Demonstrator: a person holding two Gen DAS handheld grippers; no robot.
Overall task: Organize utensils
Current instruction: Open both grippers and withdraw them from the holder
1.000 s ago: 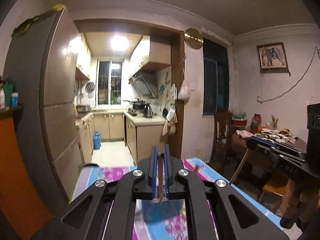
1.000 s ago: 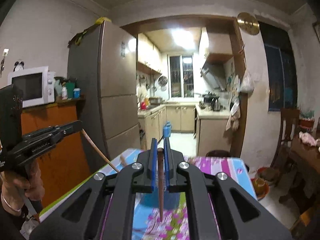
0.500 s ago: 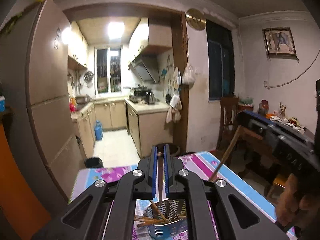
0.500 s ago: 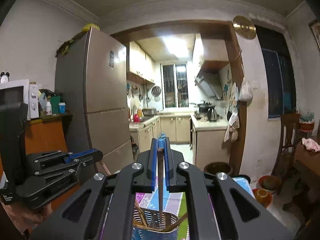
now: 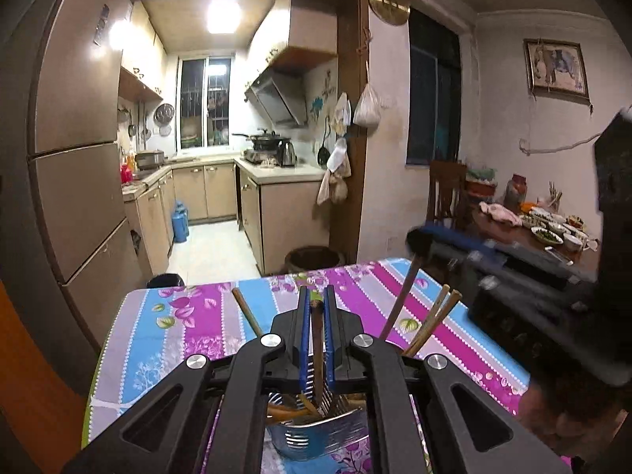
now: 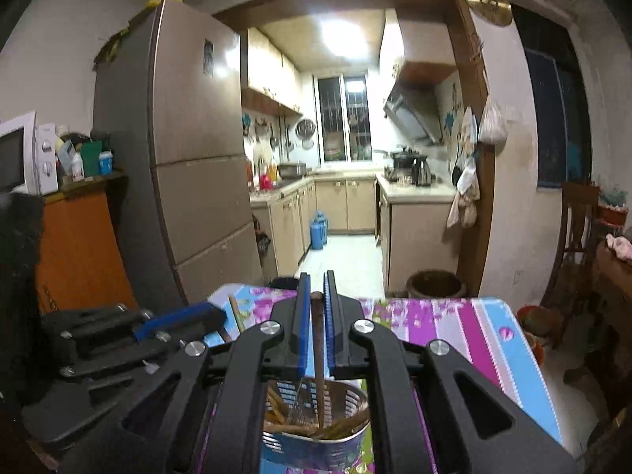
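Each gripper pinches one brown chopstick tight. The left gripper (image 5: 316,308) holds its chopstick (image 5: 317,351) over the metal holder (image 5: 316,440), low in the middle of the frame. The right gripper (image 6: 315,296) holds its chopstick (image 6: 318,359) with the tip already inside. I'd lower each stick straight down, then let go gently. I can't read any words anywhere.
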